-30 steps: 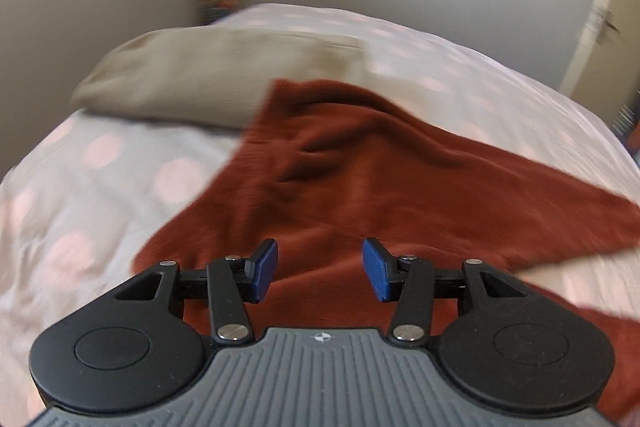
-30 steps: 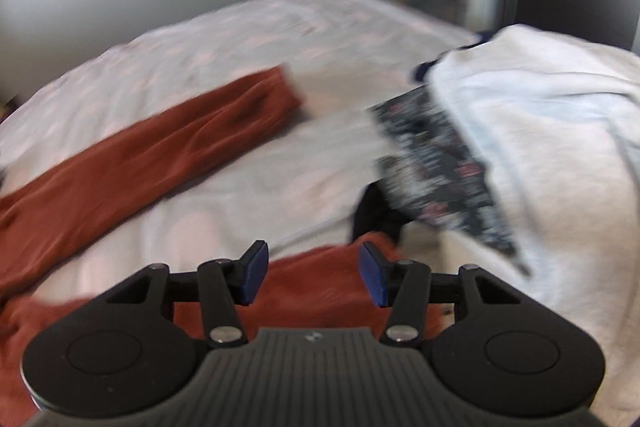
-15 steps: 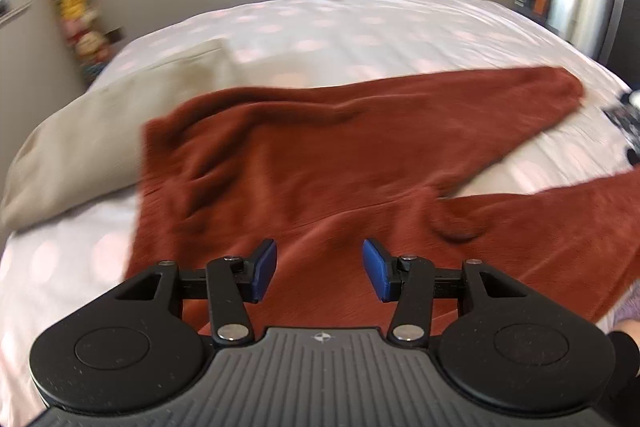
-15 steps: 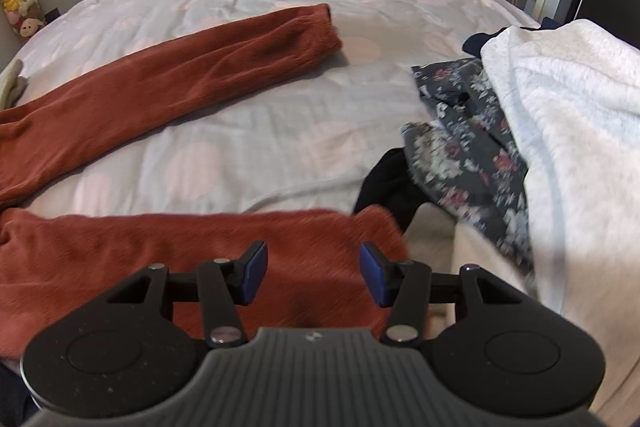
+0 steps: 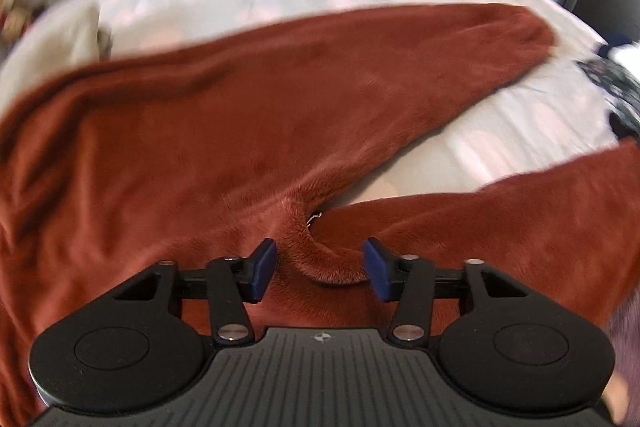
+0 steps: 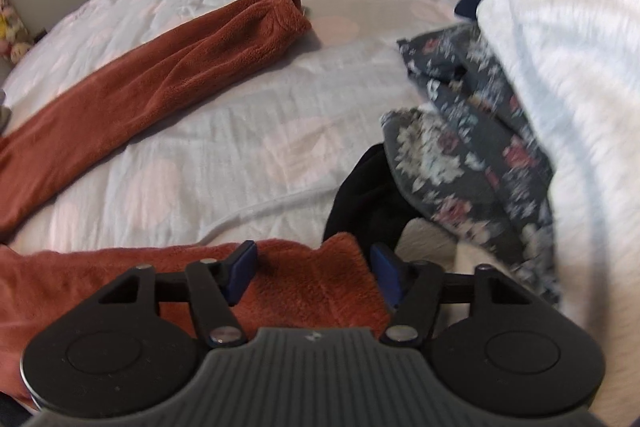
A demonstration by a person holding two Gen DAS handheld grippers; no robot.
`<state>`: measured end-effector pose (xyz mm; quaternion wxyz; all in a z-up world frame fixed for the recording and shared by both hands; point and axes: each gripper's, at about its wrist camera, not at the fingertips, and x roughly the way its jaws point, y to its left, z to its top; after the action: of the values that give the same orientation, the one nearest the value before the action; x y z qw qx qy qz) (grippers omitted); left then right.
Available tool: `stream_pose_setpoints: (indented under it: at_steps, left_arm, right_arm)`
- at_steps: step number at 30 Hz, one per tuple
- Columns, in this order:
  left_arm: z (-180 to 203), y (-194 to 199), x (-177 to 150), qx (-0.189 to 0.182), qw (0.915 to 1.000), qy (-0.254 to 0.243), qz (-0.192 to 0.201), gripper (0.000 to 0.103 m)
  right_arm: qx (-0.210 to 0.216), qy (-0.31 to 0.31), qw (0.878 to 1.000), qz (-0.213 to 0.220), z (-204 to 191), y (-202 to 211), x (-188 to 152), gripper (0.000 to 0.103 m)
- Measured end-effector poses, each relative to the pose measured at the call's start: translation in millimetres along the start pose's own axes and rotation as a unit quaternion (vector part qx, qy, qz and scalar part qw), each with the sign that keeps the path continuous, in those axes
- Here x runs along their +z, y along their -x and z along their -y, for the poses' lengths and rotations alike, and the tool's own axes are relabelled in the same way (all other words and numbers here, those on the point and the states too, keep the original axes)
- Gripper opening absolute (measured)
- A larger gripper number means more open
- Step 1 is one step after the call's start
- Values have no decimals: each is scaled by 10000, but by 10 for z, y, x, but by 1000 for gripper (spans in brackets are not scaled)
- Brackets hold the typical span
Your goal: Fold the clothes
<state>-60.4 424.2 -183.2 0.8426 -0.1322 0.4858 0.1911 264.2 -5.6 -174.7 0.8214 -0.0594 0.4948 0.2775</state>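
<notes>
The rust fleece trousers (image 5: pixel 224 131) lie spread on the bed (image 6: pixel 248 131), one leg (image 6: pixel 160 75) running far and right, its cuff resting on the sheet, the other leg (image 6: pixel 288 279) lying along the near edge. The left gripper (image 5: pixel 319 263) is low over the crotch, where a raised fold of fleece sits between its blue pads (image 5: pixel 262 269); the jaws are closing, yet a gap shows on each side of the fold. The right gripper (image 6: pixel 312 273) straddles the cuff end of the near leg; its jaws are closing slightly, and the pads stand apart from the cloth. Right of that cuff lie a black garment (image 6: pixel 368 195), a floral garment (image 6: pixel 460 147) and a white blanket (image 6: pixel 572 87). A beige pillow (image 5: pixel 76 35) lies far left.
</notes>
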Motion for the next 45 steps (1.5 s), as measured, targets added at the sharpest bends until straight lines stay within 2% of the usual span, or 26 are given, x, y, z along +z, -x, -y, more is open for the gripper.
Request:
stream_pose_setpoints:
  at_steps: [1,3,5,6,7,8,11,12,16,19,20,21,22,23,25,26,31,35,38,39,41,45]
  left_arm:
    - [6,-85,19,30,9999,86,-62,12]
    - [14,-134,51,180,9997,122,54,2]
    - [7,-102,106,267,9990,211,290,1]
    - [-6,-75,142,342,9982,267,408,1]
    - [-27,-49,180,424,9972,324,523,0]
    - [-57,-30,220,481,9961,398,626,0]
    - [-137,-66,333,591,9941,577,701,0]
    - [-163,-81,370,626,9934,635,718,0]
    - [-210,-160,427,639,9927,744,705,0]
    - [-207,-222,411,599,9946,630,573,1]
    - [-200,-211,395,542,9949,619,586,2]
    - [-192,-185,375,501,9946,632,647,3]
    - [-181,-144,351,488,9942,642,716,6]
    - [-169,-99,324,482,9936,650,783,11]
    - [-155,19,266,433,9928,646,915,27]
    - [-152,79,233,417,9926,619,957,29]
    - [-238,349,26,606,9934,500,840,30]
    - [-324,579,-152,788,9927,504,766,31]
    - [-385,735,-297,918,9911,579,771,36]
    - [-412,779,-343,938,9904,634,788,39]
    - [-476,865,-438,979,9888,771,820,39]
    - [-671,1093,-612,1184,9839,1020,865,39]
  right_arm:
    - [48,-62,10000,2,13,-16,-9,43]
    - [71,-122,9999,58,40,-22,-12,31]
    - [73,-149,9997,187,59,0,5,25]
    - [23,-153,9994,302,65,26,29,11]
    - [-49,-183,9990,417,81,46,65,6]
    - [-143,-248,9982,518,104,60,108,6]
    - [-71,-455,9971,603,173,4,229,5]
    - [-155,-408,9972,610,162,-30,256,0]
    - [-257,-369,9974,564,207,-87,324,0]
    - [-5,-508,9979,407,304,-82,344,11]
    - [102,-538,9979,356,327,-66,337,22]
    - [173,-550,9978,335,331,-37,313,42]
    - [217,-535,9978,314,333,-10,288,47]
    - [250,-506,9980,276,329,17,254,47]
    - [309,-471,9982,184,337,81,174,47]
    - [323,-467,9982,167,349,121,123,47]
    - [340,-552,9977,207,480,390,-151,47]
    - [360,-320,9987,194,537,596,-283,43]
    - [484,16,9988,101,516,678,-334,43]
    - [471,106,9988,91,504,675,-340,43]
    - [436,191,9989,9,492,612,-346,43]
    - [397,-53,9983,-414,521,301,-356,40]
